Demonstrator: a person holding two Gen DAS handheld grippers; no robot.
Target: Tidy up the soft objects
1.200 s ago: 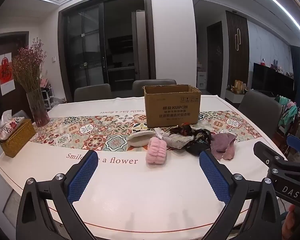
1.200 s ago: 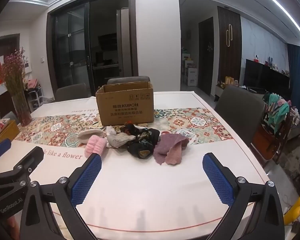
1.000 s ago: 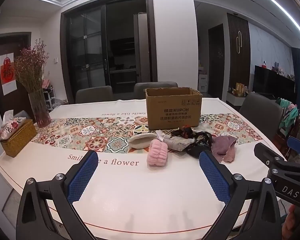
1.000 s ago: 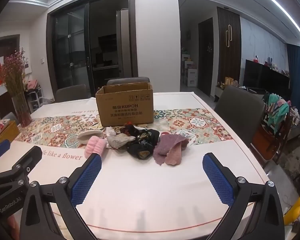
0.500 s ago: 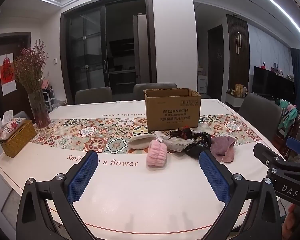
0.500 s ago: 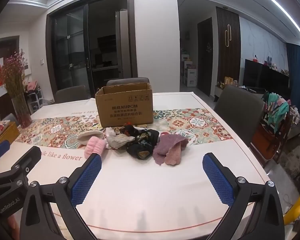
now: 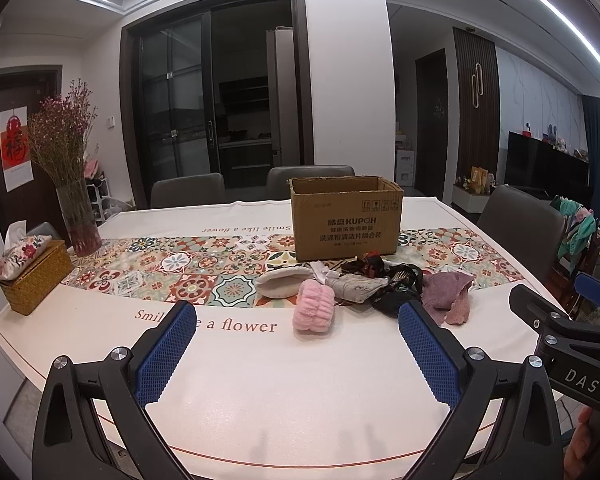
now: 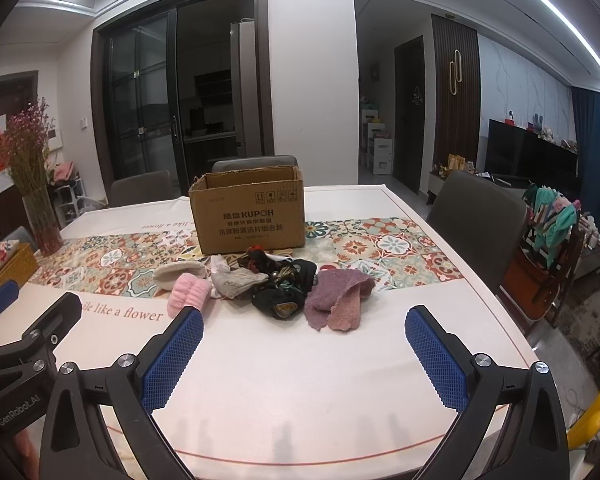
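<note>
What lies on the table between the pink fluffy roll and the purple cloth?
In the right wrist view, a pale grey sock and a black fabric bundle lie between the pink fluffy roll and the purple cloth.

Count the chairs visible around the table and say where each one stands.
3: two chairs behind the far edge, one left and one behind the cardboard box, and one at the right side. Others may be out of view.

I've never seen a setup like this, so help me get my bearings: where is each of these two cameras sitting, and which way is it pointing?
Left wrist view: sits on the left gripper, looks across the table at the cardboard box; shows its blue fingers and the right gripper's side.
Right wrist view: sits on the right gripper, same direction; shows its fingers and the left gripper at left.
Shared: box, pink roll, purple cloth.
</note>
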